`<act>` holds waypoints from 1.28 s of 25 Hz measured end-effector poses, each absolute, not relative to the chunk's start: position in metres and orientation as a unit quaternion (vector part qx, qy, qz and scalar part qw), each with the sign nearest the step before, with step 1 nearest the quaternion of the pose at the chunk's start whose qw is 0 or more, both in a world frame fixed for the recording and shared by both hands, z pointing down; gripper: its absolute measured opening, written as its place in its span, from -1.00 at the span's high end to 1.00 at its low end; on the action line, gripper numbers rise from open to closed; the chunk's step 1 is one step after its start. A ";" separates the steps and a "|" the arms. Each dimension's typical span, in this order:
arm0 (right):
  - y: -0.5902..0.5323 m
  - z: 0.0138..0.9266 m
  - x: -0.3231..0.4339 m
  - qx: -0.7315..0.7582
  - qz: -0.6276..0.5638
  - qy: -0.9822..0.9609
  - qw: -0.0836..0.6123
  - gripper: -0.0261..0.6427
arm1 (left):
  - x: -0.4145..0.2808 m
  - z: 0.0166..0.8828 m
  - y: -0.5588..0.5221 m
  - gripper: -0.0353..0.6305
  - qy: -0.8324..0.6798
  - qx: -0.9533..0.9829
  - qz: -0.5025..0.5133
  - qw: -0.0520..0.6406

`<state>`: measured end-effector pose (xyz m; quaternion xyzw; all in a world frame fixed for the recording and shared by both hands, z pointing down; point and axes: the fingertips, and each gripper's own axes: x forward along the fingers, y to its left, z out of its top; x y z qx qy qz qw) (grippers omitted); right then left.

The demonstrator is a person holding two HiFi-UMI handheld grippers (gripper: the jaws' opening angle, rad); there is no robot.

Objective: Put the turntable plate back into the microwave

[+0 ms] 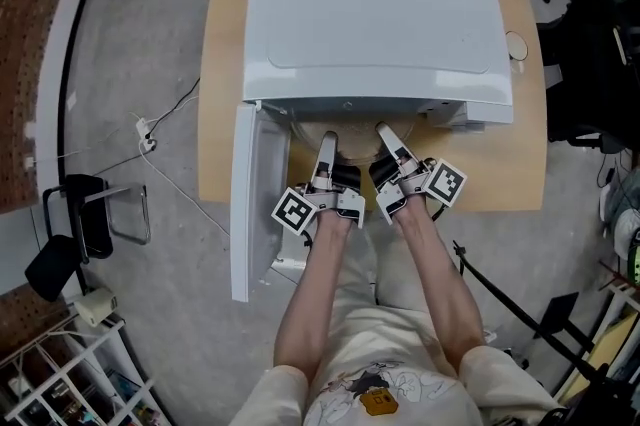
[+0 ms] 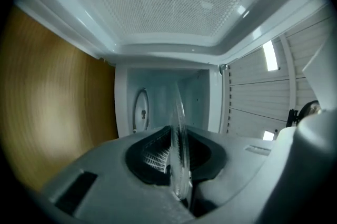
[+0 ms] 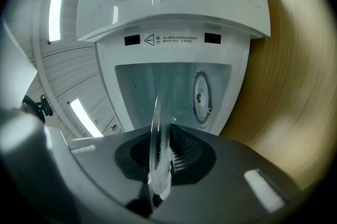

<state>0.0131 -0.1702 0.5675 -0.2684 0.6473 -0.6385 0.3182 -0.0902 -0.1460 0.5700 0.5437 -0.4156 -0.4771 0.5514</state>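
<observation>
Wooden surface (image 1: 520, 164) under white microwave (image 1: 375, 24), door (image 1: 250, 204) swung open toward 9 o'clock. Left claw (image 1: 327, 146) and right claw (image 1: 386, 136) each pinching the near rim of the glass plate (image 2: 179, 133), side by side at the mouth of the cavity, near edge showing just outside the opening. Edge-on in both gripper views, only a thin strip of rim between the pads.

Likely trouble from here:
- Slip of smooth glass out of so shallow a pinch, through tilt or uneven pull between the claws.
- Knock of the far rim at 12 o'clock against the cavity floor, through lowering too early.
- Off-centre seating and wobble; centre support not in view.
- Crack from dropping instead of setting down.
</observation>
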 end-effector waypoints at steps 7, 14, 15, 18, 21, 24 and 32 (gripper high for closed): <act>-0.212 0.585 0.009 -0.286 -0.638 0.635 0.327 0.81 | -0.097 0.586 -0.191 0.79 -0.415 0.542 -0.476 0.554; -0.242 0.601 0.005 -0.307 -0.645 0.611 0.341 0.81 | -0.098 0.599 -0.229 0.79 -0.419 0.534 -0.470 0.565; -0.245 0.604 0.005 -0.311 -0.647 0.606 0.343 0.81 | -0.099 0.602 -0.233 0.79 -0.421 0.533 -0.467 0.566; -0.254 0.611 0.004 -0.321 -0.647 0.598 0.346 0.81 | -0.101 0.609 -0.243 0.78 -0.427 0.531 -0.463 0.567; -0.261 0.613 0.004 -0.328 -0.645 0.597 0.346 0.81 | -0.101 0.616 -0.251 0.79 -0.427 0.523 -0.467 0.571; -0.265 0.614 0.005 -0.335 -0.644 0.596 0.343 0.81 | -0.100 0.615 -0.257 0.78 -0.422 0.522 -0.472 0.572; -0.269 0.615 0.006 -0.353 -0.646 0.587 0.337 0.80 | -0.098 0.629 -0.247 0.71 -0.447 0.520 -0.411 0.600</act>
